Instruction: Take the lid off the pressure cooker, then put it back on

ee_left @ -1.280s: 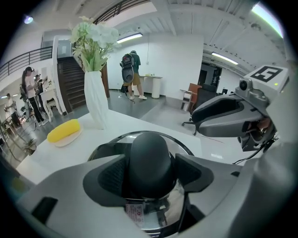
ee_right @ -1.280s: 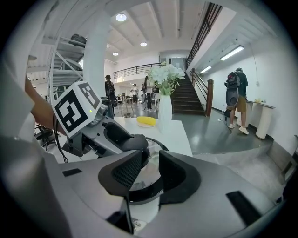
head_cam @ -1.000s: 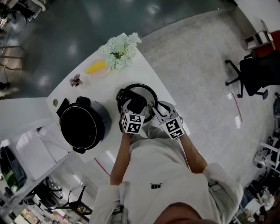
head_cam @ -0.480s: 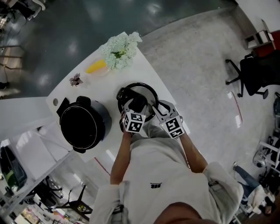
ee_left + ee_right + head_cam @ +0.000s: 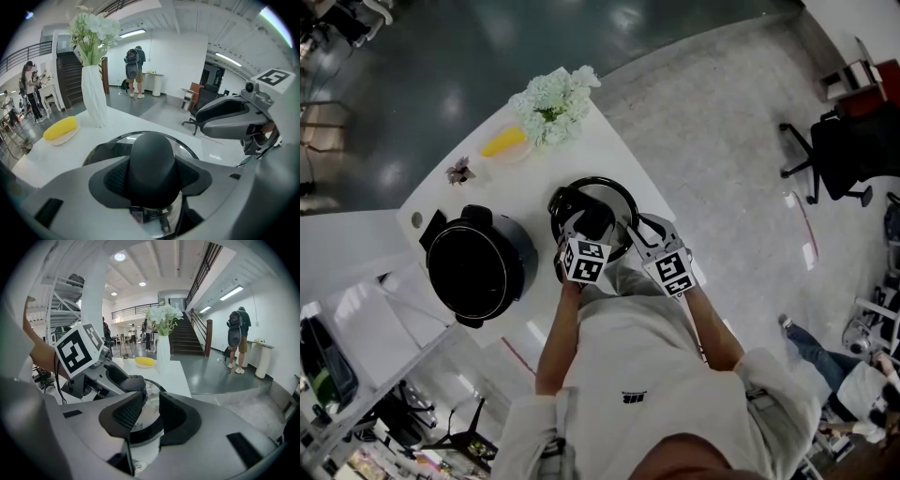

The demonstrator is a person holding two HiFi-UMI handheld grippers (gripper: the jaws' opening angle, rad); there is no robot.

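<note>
I have the left gripper [image 5: 153, 180] clamped on the black knob [image 5: 152, 154] of the lid [image 5: 607, 194]. Its jaws have just been closing and now sit about half open, pads pressed on either side of the knob. The lid lies flat on the white table [image 5: 534, 183], at the centre of the head view. The open pressure cooker [image 5: 478, 267] stands well apart from it, at the left of that frame. My right gripper [image 5: 150, 409] sits at the lid's right edge, its jaws a narrow gap apart (I see glass and the dark rim through the gap, but no pad pressing on them). A vase of pale flowers [image 5: 553, 105] and a yellow object on a small plate [image 5: 504, 143] are at the table's upper end.
</note>
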